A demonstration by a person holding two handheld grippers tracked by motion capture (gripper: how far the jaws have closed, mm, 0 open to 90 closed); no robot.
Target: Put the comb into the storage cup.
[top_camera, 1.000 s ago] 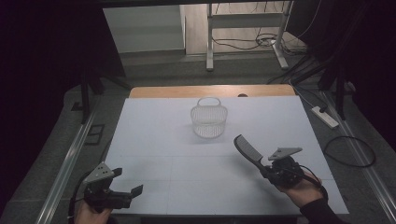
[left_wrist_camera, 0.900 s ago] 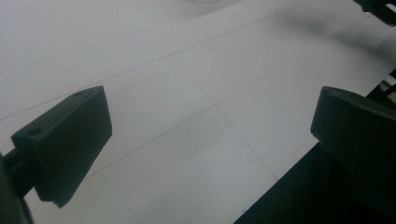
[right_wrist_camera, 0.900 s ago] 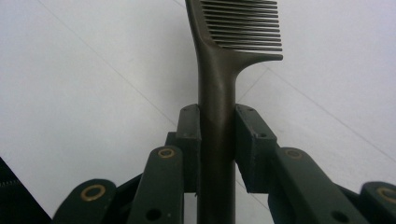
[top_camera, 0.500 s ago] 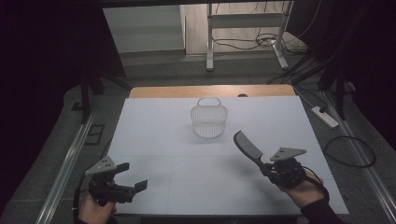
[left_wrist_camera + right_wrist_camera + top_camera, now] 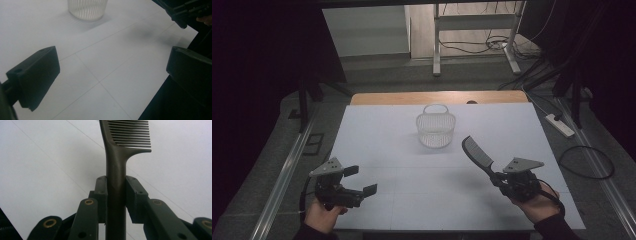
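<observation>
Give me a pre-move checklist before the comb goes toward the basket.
1. Grip on comb: ok. The right gripper has its jaws closed on both sides of the comb handle.
2. Comb off the table: ok. In the high view it angles up over the white table, teeth end leading.
3. Basket upright and open: ok. The basket stands upright, handle raised over its mouth.
4. Basket contents: cannot tell; the mesh wall hides the inside.
5. Path from comb to basket: ok, bare table between them.
6. Left gripper out of the way: ok. The left gripper is open, holding nothing, near the table's front left.
</observation>
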